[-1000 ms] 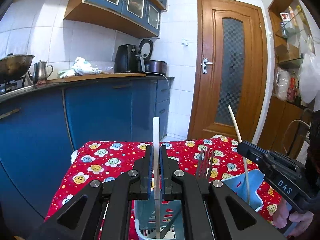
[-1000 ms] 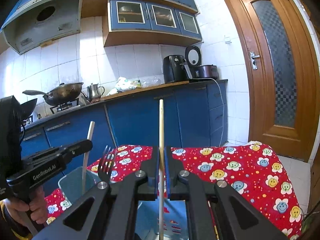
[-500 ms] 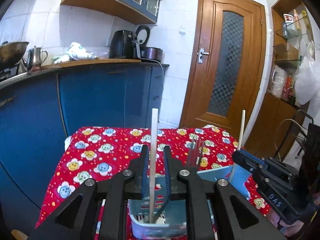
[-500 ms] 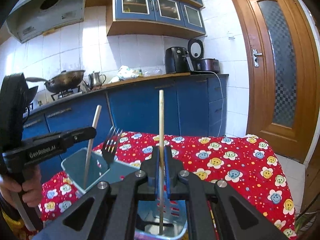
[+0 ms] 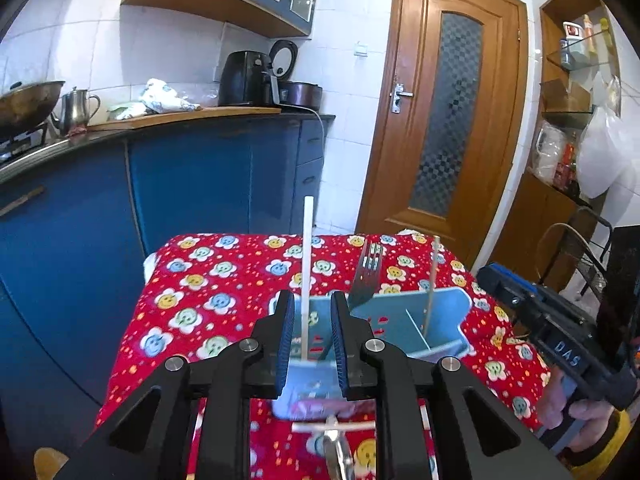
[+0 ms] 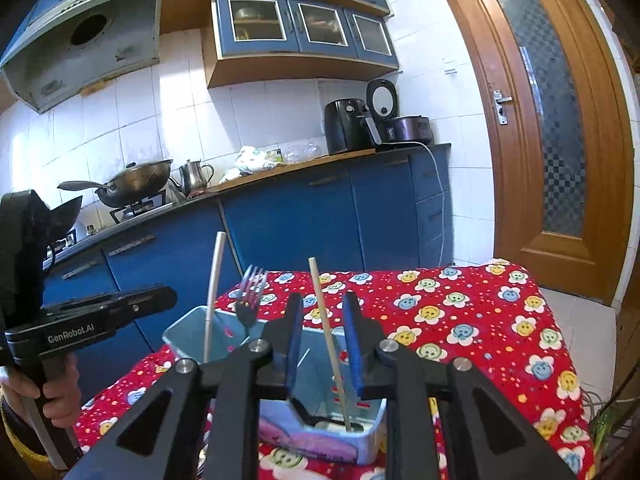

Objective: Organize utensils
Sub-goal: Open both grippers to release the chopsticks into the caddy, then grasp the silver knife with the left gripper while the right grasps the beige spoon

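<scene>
Over the red flowered table, both pairs of jaws have just let go. A moment back each was clamped on a chopstick; now the left gripper stands parted around the white chopstick, the right gripper around the wooden chopstick. Both sticks stand in the blue caddy beside the fork, so they seem delivered.
</scene>
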The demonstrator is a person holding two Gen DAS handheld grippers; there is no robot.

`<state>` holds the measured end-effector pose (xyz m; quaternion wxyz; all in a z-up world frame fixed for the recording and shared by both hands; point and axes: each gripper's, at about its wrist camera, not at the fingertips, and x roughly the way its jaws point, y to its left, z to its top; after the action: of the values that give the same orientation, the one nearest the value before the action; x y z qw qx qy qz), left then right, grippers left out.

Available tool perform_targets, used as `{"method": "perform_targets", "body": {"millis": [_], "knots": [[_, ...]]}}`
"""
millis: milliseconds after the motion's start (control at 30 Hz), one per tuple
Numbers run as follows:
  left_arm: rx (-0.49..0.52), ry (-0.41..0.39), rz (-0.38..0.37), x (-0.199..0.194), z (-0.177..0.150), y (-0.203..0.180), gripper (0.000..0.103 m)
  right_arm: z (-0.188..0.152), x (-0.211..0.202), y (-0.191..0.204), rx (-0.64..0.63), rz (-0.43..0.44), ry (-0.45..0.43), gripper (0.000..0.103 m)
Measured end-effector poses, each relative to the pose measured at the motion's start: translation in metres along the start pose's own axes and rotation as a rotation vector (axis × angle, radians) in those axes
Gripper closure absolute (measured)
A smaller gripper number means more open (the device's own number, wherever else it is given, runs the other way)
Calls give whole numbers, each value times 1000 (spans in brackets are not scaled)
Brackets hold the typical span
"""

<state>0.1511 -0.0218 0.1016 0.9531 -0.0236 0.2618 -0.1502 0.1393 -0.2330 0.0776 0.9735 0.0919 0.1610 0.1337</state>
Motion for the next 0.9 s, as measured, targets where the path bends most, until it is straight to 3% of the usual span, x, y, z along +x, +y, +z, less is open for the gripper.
{"method": "perform_targets", "body": {"millis": [433,900], "knots": [[-23,135,-5,-32,-39,-1,84,-13,-57,21,27,-33,88,80],[-6,319,-26,-9,-80,-14,84,-56,-54,12,100,-84,266,80]]}}
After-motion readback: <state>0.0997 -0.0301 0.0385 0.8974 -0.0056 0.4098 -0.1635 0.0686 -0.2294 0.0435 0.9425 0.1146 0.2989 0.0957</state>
